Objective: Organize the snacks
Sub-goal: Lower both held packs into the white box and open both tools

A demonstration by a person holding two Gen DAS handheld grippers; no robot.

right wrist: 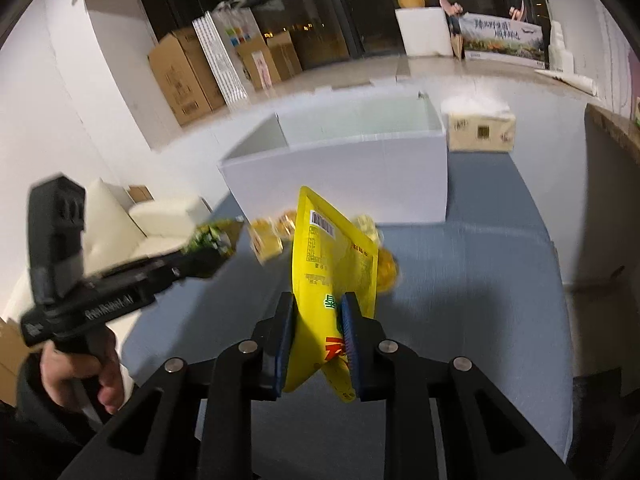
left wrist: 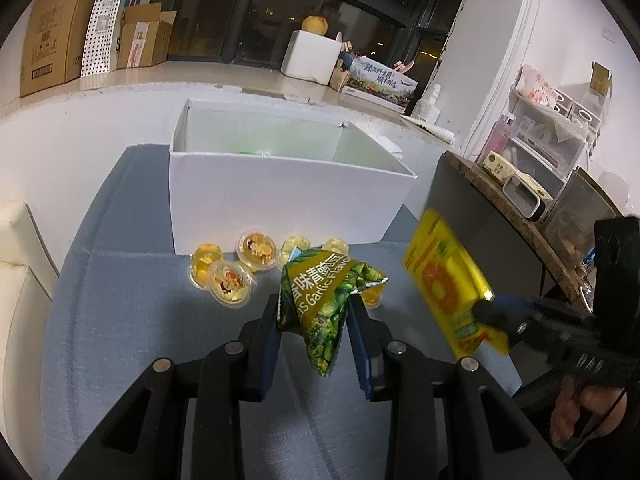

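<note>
Left gripper [left wrist: 314, 312]: your jaws pinch the green bag [left wrist: 320, 300] near its middle, and the bag hangs crumpled between the blue pads [left wrist: 362, 344], its lower corner drooping toward 6 o'clock. Right gripper [right wrist: 318, 320]: your jaws are closed on the lower part of the yellow pouch [right wrist: 332, 256], which stands nearly upright with its barcode face toward the lens; its free top edge points to 12 o'clock.

Both packets are lifted clear of the blue cloth [left wrist: 120, 320]. In the left view the jelly cups [left wrist: 232, 276] sit loose on the cloth at 11 o'clock of the green bag, just in front of the white box [left wrist: 288, 196], which lies open-topped at 12 o'clock. In the right view the same box [right wrist: 340, 172] lies at 12 o'clock beyond the pouch.

The step in hand appears to be carrying both packets to the box. Raise each above the near wall before moving forward, since a drooping corner may catch the rim. Keep your two grippers apart so the packets do not collide. Release only once each packet is well inside the box, and lower it first so that it lies flat.
</note>
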